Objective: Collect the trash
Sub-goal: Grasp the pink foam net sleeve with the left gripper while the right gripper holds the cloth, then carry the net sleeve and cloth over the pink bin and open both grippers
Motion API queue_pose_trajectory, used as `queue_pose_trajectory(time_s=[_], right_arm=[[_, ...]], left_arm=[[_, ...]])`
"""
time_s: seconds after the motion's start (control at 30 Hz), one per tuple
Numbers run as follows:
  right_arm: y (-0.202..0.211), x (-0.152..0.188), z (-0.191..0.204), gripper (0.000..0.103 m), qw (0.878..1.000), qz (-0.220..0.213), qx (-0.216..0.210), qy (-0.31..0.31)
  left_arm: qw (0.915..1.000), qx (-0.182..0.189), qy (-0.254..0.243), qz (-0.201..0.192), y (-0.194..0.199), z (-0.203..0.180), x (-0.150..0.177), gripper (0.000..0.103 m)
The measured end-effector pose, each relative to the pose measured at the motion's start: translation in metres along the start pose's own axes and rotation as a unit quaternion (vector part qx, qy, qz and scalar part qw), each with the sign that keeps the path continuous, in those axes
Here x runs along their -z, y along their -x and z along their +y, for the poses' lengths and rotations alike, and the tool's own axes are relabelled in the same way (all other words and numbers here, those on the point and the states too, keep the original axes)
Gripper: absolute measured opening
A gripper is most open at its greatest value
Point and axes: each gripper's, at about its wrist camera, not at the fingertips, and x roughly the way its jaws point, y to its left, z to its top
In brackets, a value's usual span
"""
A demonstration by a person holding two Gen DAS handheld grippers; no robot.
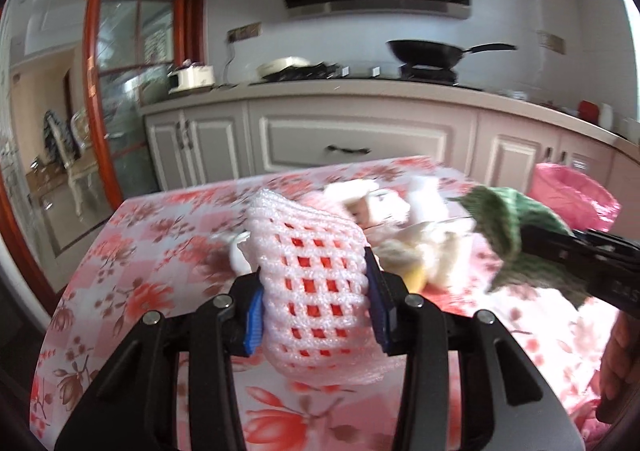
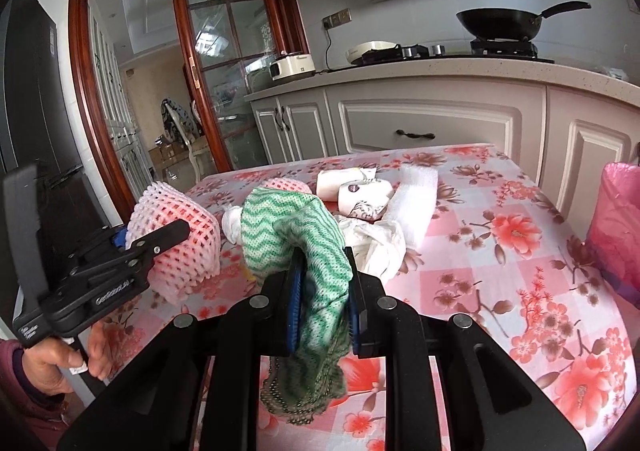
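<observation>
left gripper (image 1: 316, 291): fingers pinching pink foam net (image 1: 308, 251), left of the green cloth; raised off the desk (image 2: 500, 251)
right gripper (image 2: 324, 303): fingers clamped on green cloth (image 2: 296, 227)

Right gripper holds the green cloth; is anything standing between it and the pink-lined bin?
Nothing visible does. The right gripper is shut on the green cloth, and the pink-lined bin stands beyond the table's right edge. Only bare floral tablecloth lies between; the remaining trash sits farther left.
</observation>
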Motion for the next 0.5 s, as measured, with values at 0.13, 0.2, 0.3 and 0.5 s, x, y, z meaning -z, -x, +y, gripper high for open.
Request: queue_pose_trajectory(time_s=[0.13, 0.2, 0.3, 0.5], right_arm=[[0.016, 0.000, -0.005, 0.019, 1.000, -0.012, 0.013, -0.004], [0.025, 0.000, -0.010, 0.019, 1.000, -0.021, 0.021, -0.007], [0.036, -0.002, -0.018, 0.019, 0.999, -0.031, 0.032, -0.014], [0.056, -0.001, -0.039, 0.019, 0.997, -0.051, 0.053, -0.036]], left_arm=[[0.9994, 0.028, -0.016, -0.013, 0.010, -0.022, -0.007, 0.041], [0.9987, 0.038, -0.026, -0.020, 0.014, -0.032, -0.011, 0.041], [0.9975, 0.053, -0.040, -0.024, 0.018, -0.048, -0.014, 0.041], [0.9934, 0.092, -0.060, -0.032, 0.020, -0.083, -0.026, 0.041]])
